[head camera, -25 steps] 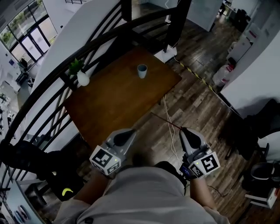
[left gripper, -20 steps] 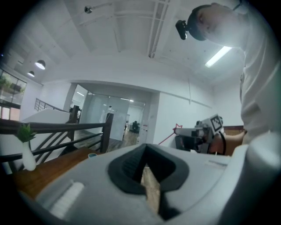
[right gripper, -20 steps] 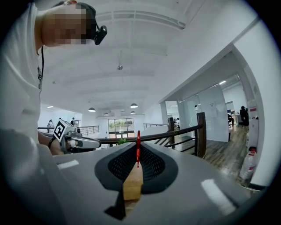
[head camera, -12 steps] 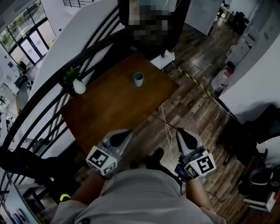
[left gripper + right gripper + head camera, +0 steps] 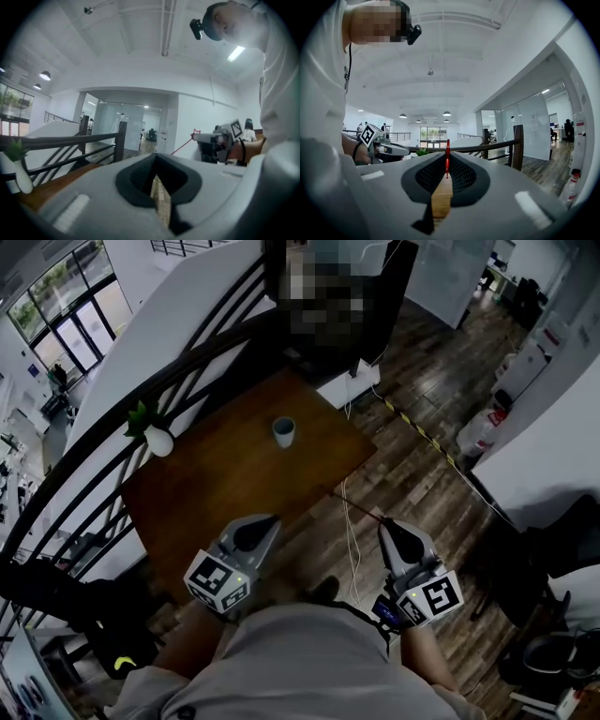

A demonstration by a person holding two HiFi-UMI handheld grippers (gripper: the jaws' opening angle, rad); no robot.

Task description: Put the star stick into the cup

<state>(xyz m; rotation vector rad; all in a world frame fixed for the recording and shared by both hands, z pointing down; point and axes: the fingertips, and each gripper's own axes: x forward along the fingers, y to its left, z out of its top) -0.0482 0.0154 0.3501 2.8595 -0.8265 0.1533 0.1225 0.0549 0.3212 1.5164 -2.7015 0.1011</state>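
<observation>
The cup [image 5: 283, 431] stands on the table [image 5: 225, 488], well ahead and left of the jaws of the right gripper [image 5: 387, 522]. A plant vase [image 5: 157, 440] sits farther left. The star stick [image 5: 356, 509] juts forward from those jaws.

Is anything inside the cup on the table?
Nothing pokes above the rim of the cup, upright on the table; its dark inside is too small to see into. The star stick is apart from it, held in the right gripper's jaws.

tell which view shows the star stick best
Left gripper view: the star stick appears side-on, its star tip visible. The right gripper view sees it end-on, a short red line; the head view, only a faint line.
</observation>
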